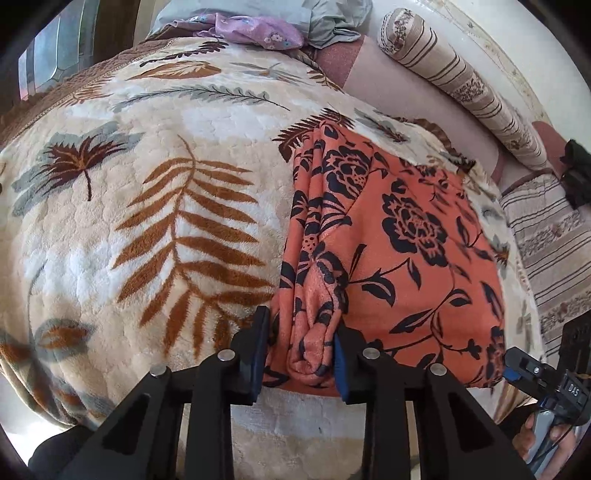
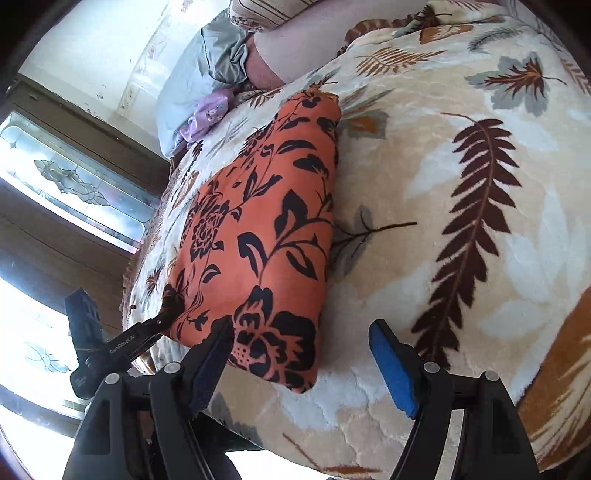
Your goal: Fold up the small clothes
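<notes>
An orange garment with black flowers lies folded on a cream leaf-print blanket. My left gripper is shut on the garment's bunched near-left edge, with cloth pinched between the blue pads. In the right wrist view the same garment stretches away over the blanket. My right gripper stands open, its jaws wide apart, with the garment's near corner between them and untouched. The left gripper shows there at the garment's far-left corner. The right gripper appears at the lower right of the left wrist view.
A striped bolster lies along the wall at the back right. Grey-blue cloth and a lilac floral cloth sit at the blanket's far end. A striped cover lies to the right. Glass-panelled doors stand beyond the bed's edge.
</notes>
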Demonstrator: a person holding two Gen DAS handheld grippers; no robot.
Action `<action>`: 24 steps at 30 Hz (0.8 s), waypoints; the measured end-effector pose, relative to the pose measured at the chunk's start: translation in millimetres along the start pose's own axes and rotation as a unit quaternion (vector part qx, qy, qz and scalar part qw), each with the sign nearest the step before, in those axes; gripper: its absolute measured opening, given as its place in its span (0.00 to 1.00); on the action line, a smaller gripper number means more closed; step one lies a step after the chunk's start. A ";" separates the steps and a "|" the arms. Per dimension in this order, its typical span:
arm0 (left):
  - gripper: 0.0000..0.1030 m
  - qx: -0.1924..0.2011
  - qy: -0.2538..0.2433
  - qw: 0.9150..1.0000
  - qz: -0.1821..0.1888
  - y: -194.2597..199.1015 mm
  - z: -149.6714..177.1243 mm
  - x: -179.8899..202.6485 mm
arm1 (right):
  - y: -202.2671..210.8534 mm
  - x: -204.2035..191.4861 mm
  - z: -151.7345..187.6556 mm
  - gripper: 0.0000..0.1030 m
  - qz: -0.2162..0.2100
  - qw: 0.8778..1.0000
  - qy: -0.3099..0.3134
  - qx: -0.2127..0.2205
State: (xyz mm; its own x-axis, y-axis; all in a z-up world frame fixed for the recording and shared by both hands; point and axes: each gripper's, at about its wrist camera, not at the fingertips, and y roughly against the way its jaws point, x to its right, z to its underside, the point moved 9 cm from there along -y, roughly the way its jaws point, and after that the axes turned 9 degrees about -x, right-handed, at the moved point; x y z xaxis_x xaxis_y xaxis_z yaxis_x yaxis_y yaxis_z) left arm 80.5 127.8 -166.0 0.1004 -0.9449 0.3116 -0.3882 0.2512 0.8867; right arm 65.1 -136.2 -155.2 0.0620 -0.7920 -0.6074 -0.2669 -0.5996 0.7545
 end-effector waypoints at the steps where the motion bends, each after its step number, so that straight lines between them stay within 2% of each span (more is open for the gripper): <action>1: 0.33 -0.002 -0.002 1.000 -0.007 -2.1 -0.6 0.9 | -1.8 4.3 2.9 0.77 0.000 1.000 -0.004 -0.003; 3: 0.39 -0.008 0.003 1.000 -0.017 -1.1 -2.1 0.8 | -2.1 5.1 4.6 0.77 -0.013 1.000 -0.006 0.002; 5: 0.51 -0.011 0.010 0.999 -0.030 4.9 -3.0 -0.9 | 0.0 4.7 3.8 0.77 -0.019 1.000 -0.005 0.001; 6: 0.51 -0.012 0.013 0.999 -0.033 8.9 -4.2 -1.2 | 0.9 5.6 4.4 0.77 -0.024 1.000 -0.006 0.002; 9: 0.55 0.013 0.009 0.999 -0.037 31.6 -18.6 5.1 | 2.7 10.1 7.1 0.77 -0.044 0.999 -0.010 0.007; 10: 0.63 0.023 0.009 0.999 -0.034 37.2 -26.1 8.3 | 3.0 10.9 7.4 0.77 -0.049 0.999 -0.012 0.009; 11: 0.65 0.032 0.009 0.999 -0.029 41.0 -36.1 11.9 | 2.0 10.2 8.1 0.77 -0.052 0.999 -0.013 0.010; 14: 0.65 0.035 0.007 0.999 -0.019 38.7 -64.5 20.5 | 2.7 9.2 9.0 0.78 -0.055 0.998 -0.010 0.008; 18: 0.65 0.000 -0.002 1.000 -0.013 6.8 -93.4 29.7 | 5.0 11.5 9.7 0.77 -0.065 0.998 -0.015 0.008; 19: 0.42 -0.018 -0.007 0.999 -0.026 -5.8 -96.1 26.5 | 5.6 12.3 9.9 0.77 -0.066 0.998 -0.016 0.008; 20: 0.03 -0.041 -0.013 0.997 -0.060 -20.9 -97.4 17.5 | 5.7 12.9 9.8 0.77 -0.067 0.998 -0.016 0.008; 22: 0.01 -0.064 0.022 0.993 -0.100 -41.1 -94.1 -11.8 | 6.6 13.3 10.1 0.77 -0.065 0.998 -0.013 0.008; 24: 0.02 -0.056 0.067 0.995 -0.056 -43.7 -88.0 -30.0 | 8.5 14.9 10.4 0.77 -0.062 0.998 -0.011 0.010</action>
State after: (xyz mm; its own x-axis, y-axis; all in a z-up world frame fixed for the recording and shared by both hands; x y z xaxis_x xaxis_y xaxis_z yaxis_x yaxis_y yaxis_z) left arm 175.0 163.7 -184.0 0.2620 -0.9334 0.2452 -0.2632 0.1753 0.9487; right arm 53.8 -151.9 -160.4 0.0755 -0.7088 -0.7013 -0.2767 -0.6906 0.6682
